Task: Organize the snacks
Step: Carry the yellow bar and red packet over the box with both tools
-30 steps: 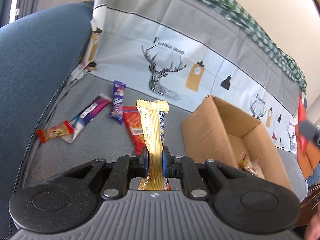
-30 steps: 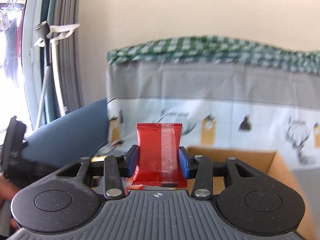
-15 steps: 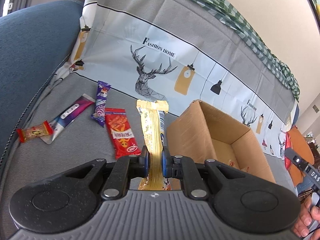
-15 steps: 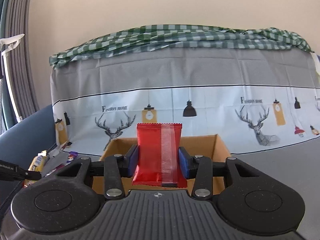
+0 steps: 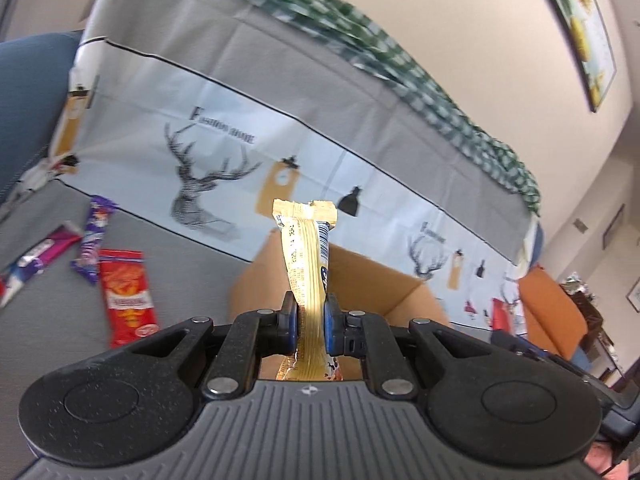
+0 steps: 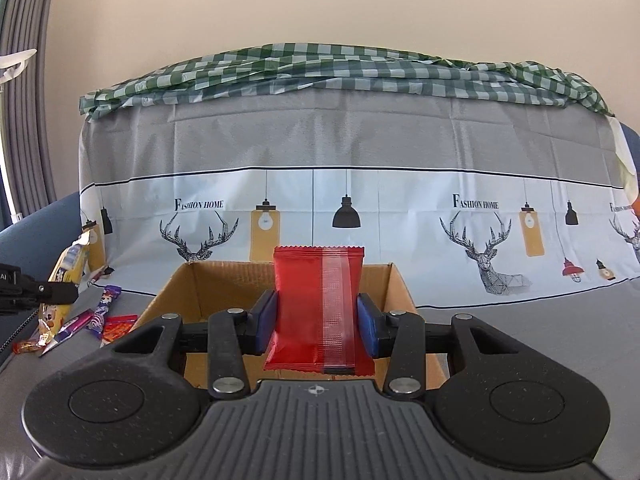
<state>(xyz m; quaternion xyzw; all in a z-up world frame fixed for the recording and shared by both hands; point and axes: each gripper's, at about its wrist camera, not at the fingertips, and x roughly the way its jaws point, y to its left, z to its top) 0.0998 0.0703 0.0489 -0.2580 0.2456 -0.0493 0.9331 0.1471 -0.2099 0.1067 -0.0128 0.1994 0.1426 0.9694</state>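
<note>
Cardboard box sits on the sofa seat, before the deer-print cover on the backrest. Loose snack packets lie on the seat left of the box. Left tongs pinch a snack stick upright before the box; right tongs hold a snack pouch before the box opening.

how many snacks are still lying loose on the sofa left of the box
4 visible: a red packet, a purple bar beside it, a purple-white stick further left, and a small red-ended candy at the far left. Others may lie out of view.
</note>
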